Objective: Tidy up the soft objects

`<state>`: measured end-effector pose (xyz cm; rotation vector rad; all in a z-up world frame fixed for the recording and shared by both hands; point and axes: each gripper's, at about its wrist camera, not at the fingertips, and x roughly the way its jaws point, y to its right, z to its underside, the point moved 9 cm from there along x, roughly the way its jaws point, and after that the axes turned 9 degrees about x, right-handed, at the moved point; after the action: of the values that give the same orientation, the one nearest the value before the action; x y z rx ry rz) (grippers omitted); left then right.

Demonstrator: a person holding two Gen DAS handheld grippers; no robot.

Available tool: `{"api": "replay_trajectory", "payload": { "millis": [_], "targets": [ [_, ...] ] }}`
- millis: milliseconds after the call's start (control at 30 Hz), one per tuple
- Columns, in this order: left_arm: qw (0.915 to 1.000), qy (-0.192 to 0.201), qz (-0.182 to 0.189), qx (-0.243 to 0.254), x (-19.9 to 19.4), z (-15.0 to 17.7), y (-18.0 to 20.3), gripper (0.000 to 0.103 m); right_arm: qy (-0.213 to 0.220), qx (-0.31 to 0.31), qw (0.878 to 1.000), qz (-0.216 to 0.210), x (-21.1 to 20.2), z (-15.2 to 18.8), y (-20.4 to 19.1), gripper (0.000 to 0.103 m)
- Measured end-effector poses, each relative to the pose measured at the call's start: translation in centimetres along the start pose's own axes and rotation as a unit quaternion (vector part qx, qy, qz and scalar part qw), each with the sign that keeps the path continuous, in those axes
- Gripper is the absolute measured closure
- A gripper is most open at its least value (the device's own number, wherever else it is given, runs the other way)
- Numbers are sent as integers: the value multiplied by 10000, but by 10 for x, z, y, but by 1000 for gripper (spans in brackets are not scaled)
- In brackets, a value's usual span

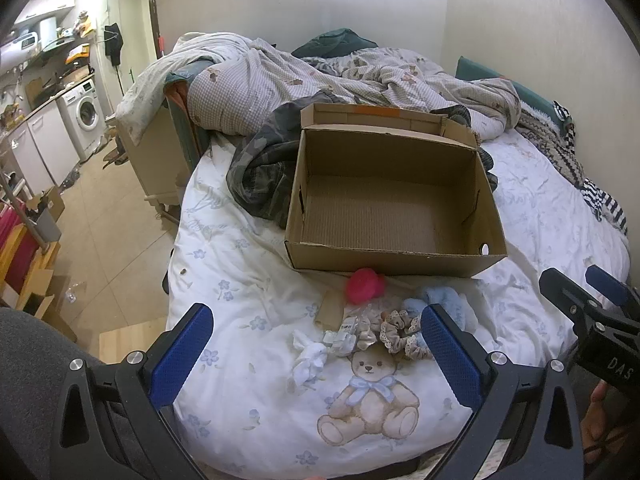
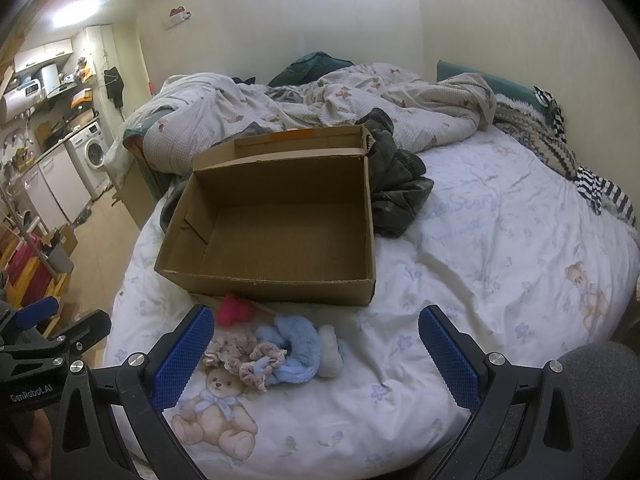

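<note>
An open, empty cardboard box stands on the bed; it also shows in the right wrist view. In front of it lie a pink fluffy item, a blue fluffy item, beige lace scrunchies and a white scrunchie. My left gripper is open and empty, just short of the scrunchies. My right gripper is open and empty, with the blue item between its fingers' line of sight.
A white bedsheet with a teddy bear print covers the bed. A crumpled duvet and a dark garment lie behind the box. A wall runs along the right. The bed's left edge drops to a tiled floor with boxes.
</note>
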<state>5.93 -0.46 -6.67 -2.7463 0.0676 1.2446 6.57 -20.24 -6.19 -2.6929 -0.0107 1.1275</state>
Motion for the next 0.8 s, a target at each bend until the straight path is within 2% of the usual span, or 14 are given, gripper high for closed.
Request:
{"api": "replay_trajectory", "payload": {
  "millis": [800],
  "targets": [
    [10000, 9, -14, 7, 0, 1, -1, 0, -77, 144, 9998, -73, 4, 6, 2, 0]
  ]
}}
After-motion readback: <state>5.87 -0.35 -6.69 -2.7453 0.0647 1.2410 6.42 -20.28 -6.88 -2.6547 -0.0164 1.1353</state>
